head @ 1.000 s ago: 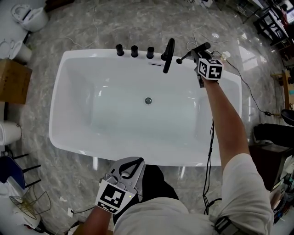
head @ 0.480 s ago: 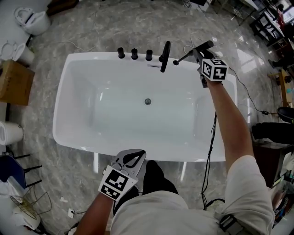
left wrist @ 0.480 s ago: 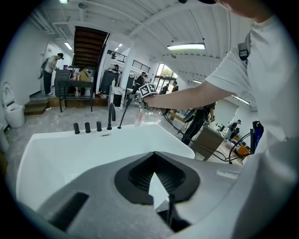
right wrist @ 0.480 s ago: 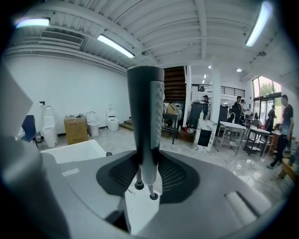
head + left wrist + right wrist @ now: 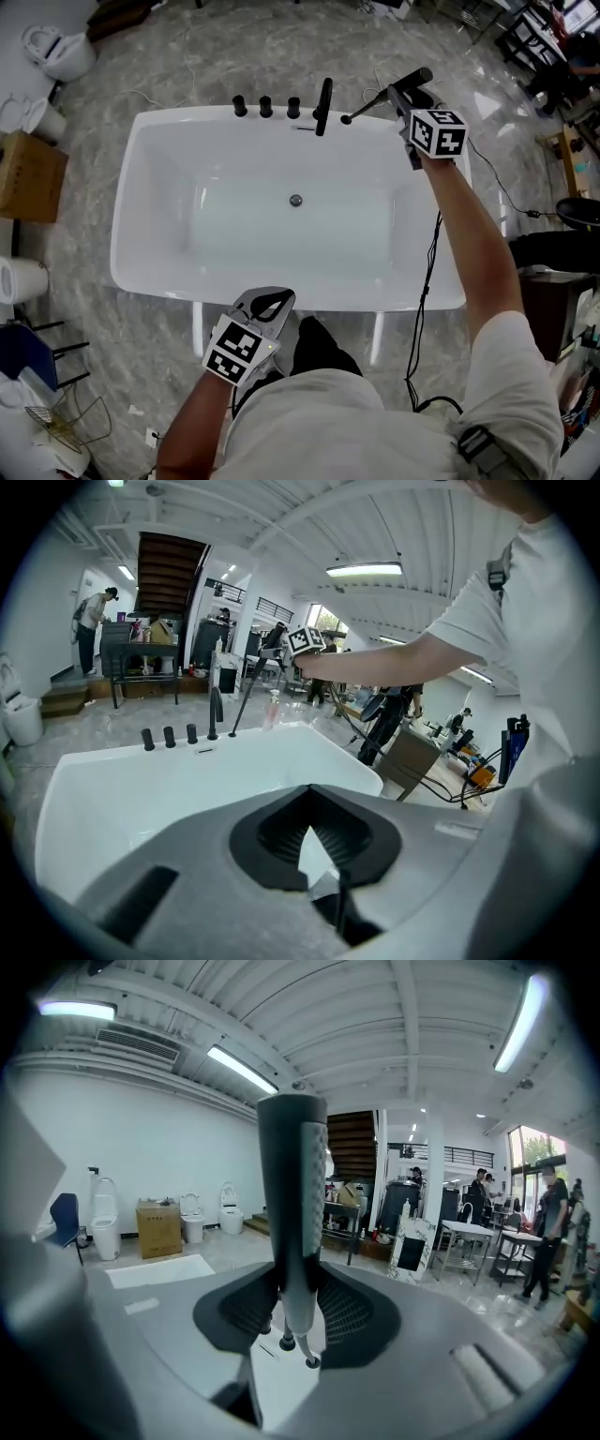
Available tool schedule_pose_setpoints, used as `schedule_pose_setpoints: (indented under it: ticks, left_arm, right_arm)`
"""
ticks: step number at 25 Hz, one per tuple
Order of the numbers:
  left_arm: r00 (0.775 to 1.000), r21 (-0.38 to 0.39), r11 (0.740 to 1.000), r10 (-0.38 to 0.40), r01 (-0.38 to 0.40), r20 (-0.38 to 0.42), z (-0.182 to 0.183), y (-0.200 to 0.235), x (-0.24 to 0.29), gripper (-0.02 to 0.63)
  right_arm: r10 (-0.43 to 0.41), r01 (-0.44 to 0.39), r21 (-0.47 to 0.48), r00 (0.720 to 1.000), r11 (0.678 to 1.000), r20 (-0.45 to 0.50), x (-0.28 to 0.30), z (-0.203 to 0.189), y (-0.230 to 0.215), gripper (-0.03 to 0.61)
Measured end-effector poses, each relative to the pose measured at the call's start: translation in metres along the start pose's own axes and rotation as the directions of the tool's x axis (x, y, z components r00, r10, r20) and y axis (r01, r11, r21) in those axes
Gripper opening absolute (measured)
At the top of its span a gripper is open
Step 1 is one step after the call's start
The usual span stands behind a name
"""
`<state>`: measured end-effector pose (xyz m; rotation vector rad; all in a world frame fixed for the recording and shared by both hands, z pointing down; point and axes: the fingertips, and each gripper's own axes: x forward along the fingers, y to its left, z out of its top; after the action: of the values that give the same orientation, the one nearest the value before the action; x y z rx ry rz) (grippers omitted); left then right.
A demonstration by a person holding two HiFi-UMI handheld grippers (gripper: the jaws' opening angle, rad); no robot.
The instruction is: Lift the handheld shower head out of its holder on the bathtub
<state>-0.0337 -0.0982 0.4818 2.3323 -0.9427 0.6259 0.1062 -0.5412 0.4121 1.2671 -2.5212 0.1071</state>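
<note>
The black handheld shower head (image 5: 405, 82) is in the air above the far right corner of the white bathtub (image 5: 141, 187), clamped by my right gripper (image 5: 410, 94). Its thin lower end (image 5: 349, 117) points toward the black spout (image 5: 323, 103). In the right gripper view the grey handle (image 5: 294, 1194) stands upright between the pads, with my right gripper (image 5: 298, 1283) shut on it. My left gripper (image 5: 265, 305) hangs at the tub's near rim, its tips together with nothing in them; the left gripper view shows my left gripper (image 5: 309, 789) shut and the shower head (image 5: 246, 694) far across the tub.
Three black knobs (image 5: 265, 106) line the tub's far rim left of the spout. A drain (image 5: 296, 200) sits in the tub floor. A black cable (image 5: 427, 309) runs on the marble floor at the right. A cardboard box (image 5: 28, 178) and toilets (image 5: 61, 52) stand at the left.
My right gripper has risen with the shower head, lifting it up and away from the tub's far rim. The left gripper has shifted only a little by the near rim.
</note>
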Motion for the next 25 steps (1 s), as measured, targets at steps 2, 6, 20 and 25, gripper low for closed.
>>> schedule_pose_setpoints:
  ticks: [2, 6, 20, 25]
  left_arm:
    - [1.0, 0.004, 1.0, -0.006, 0.006, -0.003, -0.001, -0.004, -0.002, 0.006]
    - [1.0, 0.016, 1.0, -0.005, 0.005, -0.001, -0.003, -0.007, -0.008, 0.006]
    - [1.0, 0.05, 0.999, 0.003, -0.003, 0.005, -0.009, -0.02, -0.04, 0.006]
    - [1.0, 0.047, 0.999, -0.002, 0.002, 0.004, -0.018, -0.024, -0.048, 0.006]
  right_arm:
    - [0.002, -0.002, -0.015, 1.0, 1.0, 0.01, -0.014, 0.011, 0.004, 0.146]
    - [-0.002, 0.003, -0.035, 0.999, 0.999, 0.038, -0.041, 0.035, 0.01, 0.146]
    - [0.008, 0.005, -0.097, 0.991, 0.995, 0.135, -0.145, 0.099, 0.047, 0.146]
    - [0.004, 0.012, -0.098, 0.987, 0.995, 0.158, -0.187, 0.106, 0.061, 0.146]
